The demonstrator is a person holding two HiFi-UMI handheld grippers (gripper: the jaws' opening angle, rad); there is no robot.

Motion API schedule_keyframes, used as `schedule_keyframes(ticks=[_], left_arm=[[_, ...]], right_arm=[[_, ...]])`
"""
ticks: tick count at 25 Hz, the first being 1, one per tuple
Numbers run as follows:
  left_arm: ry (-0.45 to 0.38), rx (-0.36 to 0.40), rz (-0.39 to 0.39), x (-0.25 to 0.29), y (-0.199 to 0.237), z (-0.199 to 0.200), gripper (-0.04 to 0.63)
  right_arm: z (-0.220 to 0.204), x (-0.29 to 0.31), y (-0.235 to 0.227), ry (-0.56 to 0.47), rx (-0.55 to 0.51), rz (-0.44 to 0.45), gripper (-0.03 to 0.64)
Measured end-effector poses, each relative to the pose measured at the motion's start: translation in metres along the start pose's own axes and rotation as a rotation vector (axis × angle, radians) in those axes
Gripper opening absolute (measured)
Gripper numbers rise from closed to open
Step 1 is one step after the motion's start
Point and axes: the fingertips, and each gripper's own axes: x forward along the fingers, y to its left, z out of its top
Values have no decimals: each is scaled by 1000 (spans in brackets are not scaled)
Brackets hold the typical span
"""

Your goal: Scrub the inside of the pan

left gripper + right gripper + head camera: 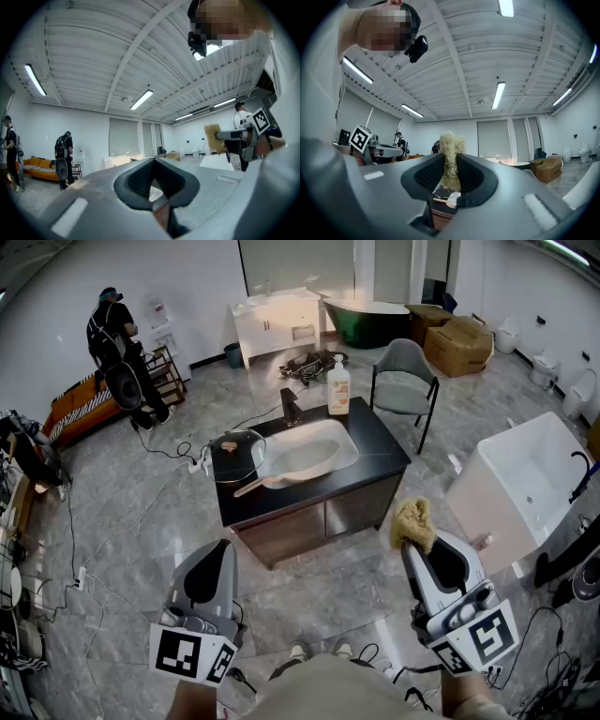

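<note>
I am holding my left gripper with jaws pressed together, empty, pinching a tan scrubber in my right gripper, pan lying well ahead at the sink on the black counter.

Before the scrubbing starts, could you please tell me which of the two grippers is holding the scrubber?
The right gripper: its fingers clamp the tan fibrous scrubber, while the left gripper is shut and empty.

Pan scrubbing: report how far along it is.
Done: right gripper holds the scrubber in its jaws. In hand: only the approach; both grippers hang short of the counter, left gripper shut, empty. Left: all scrubbing; the pan sits untouched beside the sink.
</note>
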Motion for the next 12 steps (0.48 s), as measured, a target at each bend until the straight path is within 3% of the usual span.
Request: schedule_keyframes(ticks=[12], left_arm=[[6,-4,24,10,-26,5,2]], right_arm=[[-1,-17,-29,-24,52,23,86]])
